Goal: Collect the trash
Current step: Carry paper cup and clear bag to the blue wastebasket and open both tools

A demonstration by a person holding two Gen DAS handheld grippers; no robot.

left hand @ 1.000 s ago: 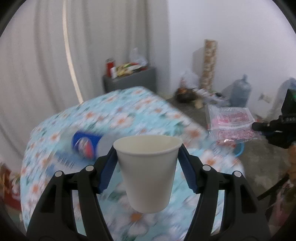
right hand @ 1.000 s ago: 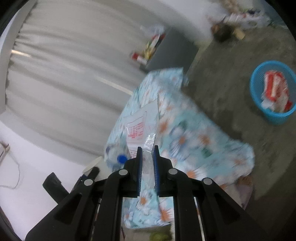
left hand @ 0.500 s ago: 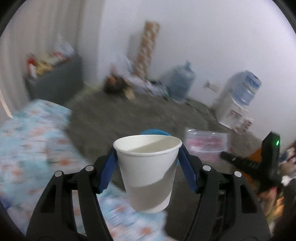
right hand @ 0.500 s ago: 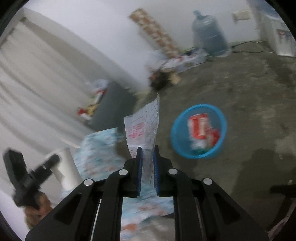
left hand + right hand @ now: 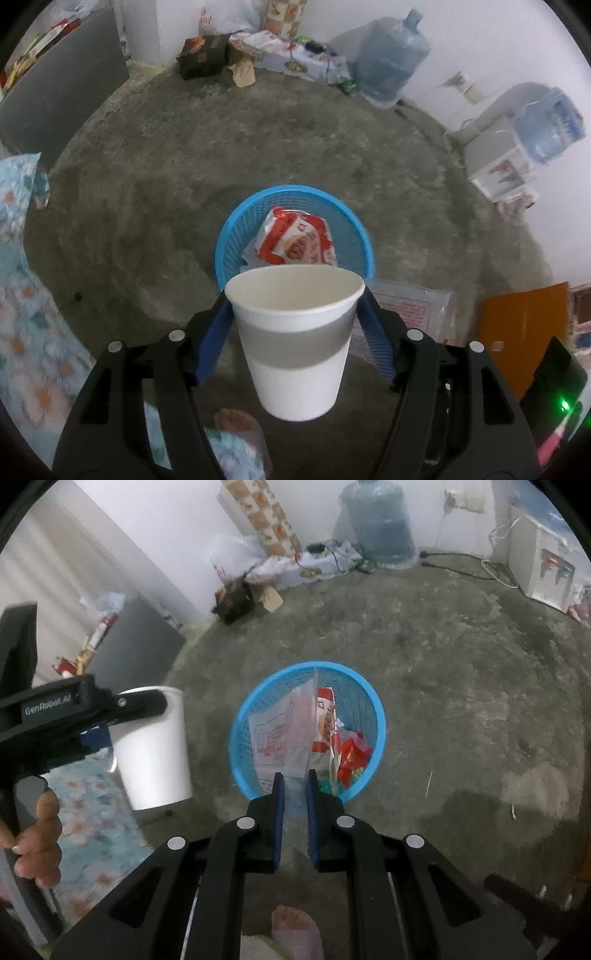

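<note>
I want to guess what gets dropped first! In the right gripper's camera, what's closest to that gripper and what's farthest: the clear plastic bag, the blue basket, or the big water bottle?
1. Clear plastic bag: pinched in the right gripper.
2. Blue basket: on the floor just beyond it.
3. Big water bottle: far back, against the wall.

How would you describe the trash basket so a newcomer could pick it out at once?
Look at the bare grey concrete floor in the middle of the room. The basket stands there alone: round, bright blue mesh plastic, with a red-and-white wrapper inside. Nothing else on the floor is blue and open-topped; the water jugs by the wall are closed, pale and clear.
</note>
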